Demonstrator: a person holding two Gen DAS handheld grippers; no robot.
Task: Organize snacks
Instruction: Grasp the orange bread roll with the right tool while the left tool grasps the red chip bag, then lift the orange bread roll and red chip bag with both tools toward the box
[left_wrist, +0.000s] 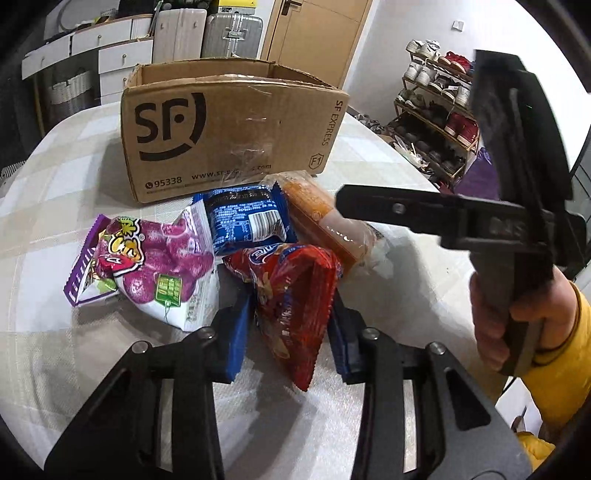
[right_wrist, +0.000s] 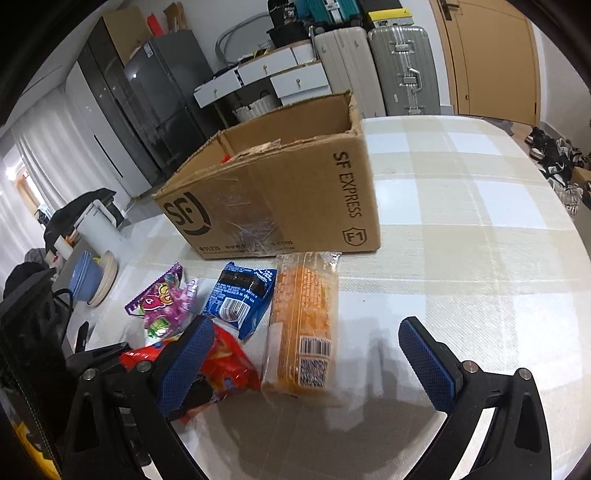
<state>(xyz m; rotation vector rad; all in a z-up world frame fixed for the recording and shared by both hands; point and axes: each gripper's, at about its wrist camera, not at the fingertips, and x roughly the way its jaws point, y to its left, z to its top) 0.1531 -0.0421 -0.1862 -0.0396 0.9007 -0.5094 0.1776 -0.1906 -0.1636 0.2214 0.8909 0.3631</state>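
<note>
Snacks are lying in a loose cluster on the checked tablecloth (left_wrist: 369, 155), just in front of the open cardboard box (left_wrist: 229, 133). In the left wrist view, the left gripper (left_wrist: 291, 317) is pinching the red packet (left_wrist: 291, 291) between its blue pads, with the purple packet (left_wrist: 147, 266) lying to its left, the blue packet (left_wrist: 245, 221) beyond it and the orange pack (left_wrist: 325, 218) at far right. The right gripper (left_wrist: 424, 214) is reaching in over the orange pack. In the right wrist view, the right gripper (right_wrist: 306, 365) is standing spread wide, the orange pack (right_wrist: 303, 317) lying between its fingers, untouched. Bare cloth is stretching to the right as far as the table's edge.
</note>
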